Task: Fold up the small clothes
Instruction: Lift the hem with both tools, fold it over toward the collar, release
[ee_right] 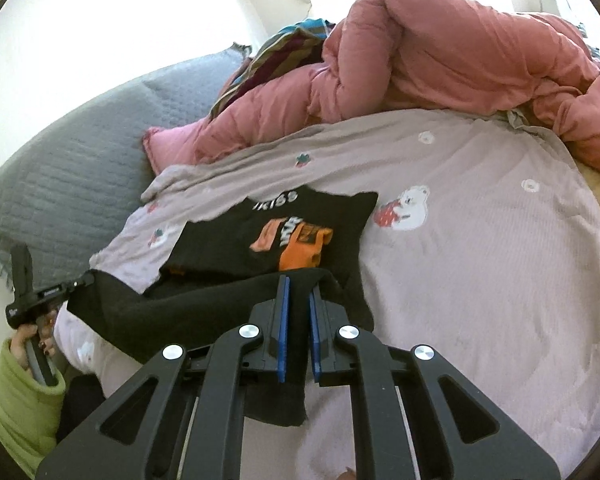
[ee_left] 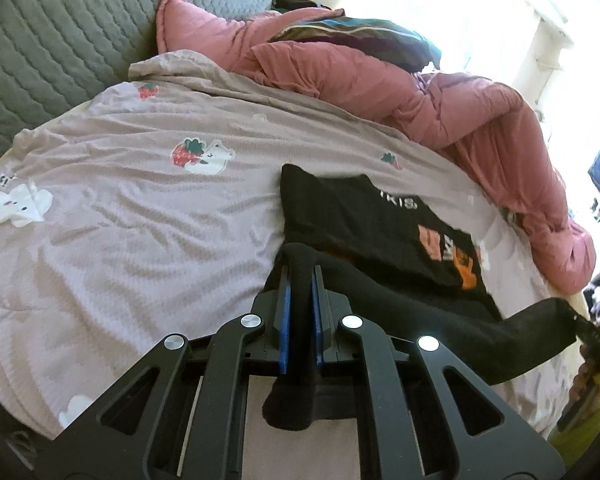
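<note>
Left wrist view takes in the bed point(ee_left: 120, 208) first, spread with a mauve sheet printed with strawberries and bears, a pink duvet point(ee_left: 480, 120) heaped along its far edge from 12 to 3 o'clock and a grey quilted pad point(ee_left: 60, 48) at 10 o'clock. On the sheet, toward 3 o'clock of centre, lies the black T-shirt point(ee_left: 360, 224), its orange print facing up; its near hem is lifted off the bed and stretched between the two tools. The left gripper point(ee_left: 300, 280) is clamped on one end of that hem, black cloth bunched between the blue pads and trailing out behind them. In the right wrist view the right gripper point(ee_right: 298, 292) is likewise closed on the other end of the hem, at 6 o'clock of the print, with the left tool visible at 9 o'clock. I judge this a fold of the bottom edge toward the collar. The main risks: the bunched cloth could slip from one pad so the hem lands skewed, or uneven pull from the two sides could drag the whole shirt across the loose, wrinkled sheet and crease the fold.
</note>
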